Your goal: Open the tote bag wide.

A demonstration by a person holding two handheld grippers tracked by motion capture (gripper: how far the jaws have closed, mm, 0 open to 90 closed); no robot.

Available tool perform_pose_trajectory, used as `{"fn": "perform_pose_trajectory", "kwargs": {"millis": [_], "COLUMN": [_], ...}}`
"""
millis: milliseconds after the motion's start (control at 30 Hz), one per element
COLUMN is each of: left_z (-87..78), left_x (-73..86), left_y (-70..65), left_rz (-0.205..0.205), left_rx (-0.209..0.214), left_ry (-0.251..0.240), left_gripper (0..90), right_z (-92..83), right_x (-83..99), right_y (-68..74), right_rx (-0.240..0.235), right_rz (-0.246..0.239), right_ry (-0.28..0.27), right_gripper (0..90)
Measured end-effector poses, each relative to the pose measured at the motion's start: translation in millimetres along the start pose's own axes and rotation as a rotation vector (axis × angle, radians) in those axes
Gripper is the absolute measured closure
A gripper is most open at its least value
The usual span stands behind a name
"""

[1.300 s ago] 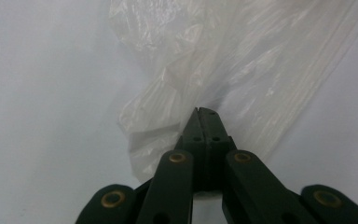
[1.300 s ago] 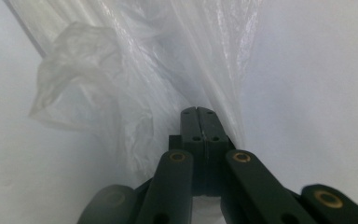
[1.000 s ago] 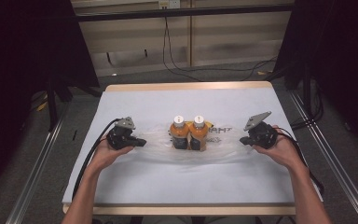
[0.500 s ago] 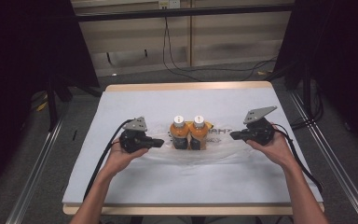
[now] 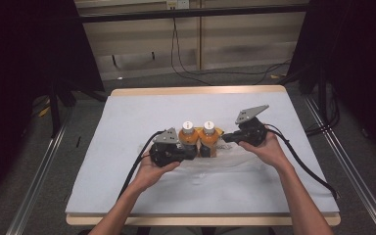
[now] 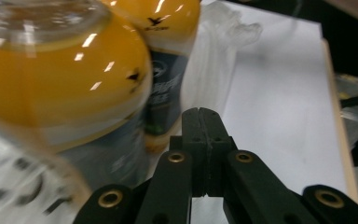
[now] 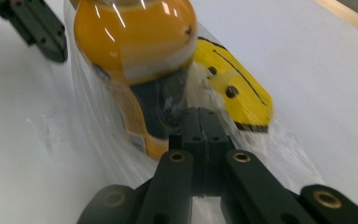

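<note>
Two grippers, the left gripper (image 5: 192, 152) and the right gripper (image 5: 226, 138), are flanking the bottles (image 5: 198, 138) at frame centre, jaws clenched on nothing. The bottles are standing in their plastic wrap (image 7: 98, 135); unwrapping is apparently not yet begun.

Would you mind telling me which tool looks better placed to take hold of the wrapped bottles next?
Probably the left tool: its shut jaws sit against the left bottle, while the right tool sits just off the pair.

The near bottle (image 6: 60, 79) is blurred and cut off by the frame, its label seemingly unreadable.
</note>
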State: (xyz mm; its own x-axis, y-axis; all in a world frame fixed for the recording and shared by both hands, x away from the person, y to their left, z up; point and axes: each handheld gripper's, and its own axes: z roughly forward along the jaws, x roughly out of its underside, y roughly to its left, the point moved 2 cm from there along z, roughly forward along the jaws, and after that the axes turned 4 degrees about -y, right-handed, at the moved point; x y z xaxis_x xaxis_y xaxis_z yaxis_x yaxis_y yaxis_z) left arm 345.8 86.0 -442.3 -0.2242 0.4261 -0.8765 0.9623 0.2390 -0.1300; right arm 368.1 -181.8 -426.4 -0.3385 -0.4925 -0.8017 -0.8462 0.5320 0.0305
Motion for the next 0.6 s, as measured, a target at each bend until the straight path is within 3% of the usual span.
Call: {"fn": "perform_pose_trajectory", "kwargs": {"millis": [67,167,267,333,500,533,600], "left_z": [4.4,12.1,18.7,28.4,34.3,33.8,31.2], "left_x": [0.8,2.9,4.4,7.1,12.4,13.1,12.4], "left_y": [-0.8,-2.3,-3.8,-3.8,-1.6,-1.0,0.8], "left_rz": [0.017,0.031,0.031,0.062,0.044,0.057,0.040], "left_rx": [-0.022,-0.052,-0.050,-0.055,-0.090,-0.103,-0.112], "left_ry": [0.014,0.024,0.031,0.071,0.062,0.069,0.047], "left_gripper": [90.0,90.0,90.0,90.0,90.0,90.0,90.0], "right_z": [9.9,21.1,28.1,35.8,42.4,44.7,50.6], "right_x": [-3.9,-5.4,-5.3,-6.8,-8.7,-8.4,-7.2], "right_y": [2.0,-3.8,-8.2,-11.2,-14.8,-15.4,-15.6], "right_rx": [-0.011,-0.023,-0.024,-0.034,-0.046,-0.049,-0.050], "right_rz": [-0.019,0.006,0.017,0.029,0.038,0.037,0.038], "right_ry": [0.023,0.025,0.029,0.021,0.021,0.028,0.052], "right_gripper": [90.0,90.0,90.0,90.0,90.0,90.0,90.0]}}
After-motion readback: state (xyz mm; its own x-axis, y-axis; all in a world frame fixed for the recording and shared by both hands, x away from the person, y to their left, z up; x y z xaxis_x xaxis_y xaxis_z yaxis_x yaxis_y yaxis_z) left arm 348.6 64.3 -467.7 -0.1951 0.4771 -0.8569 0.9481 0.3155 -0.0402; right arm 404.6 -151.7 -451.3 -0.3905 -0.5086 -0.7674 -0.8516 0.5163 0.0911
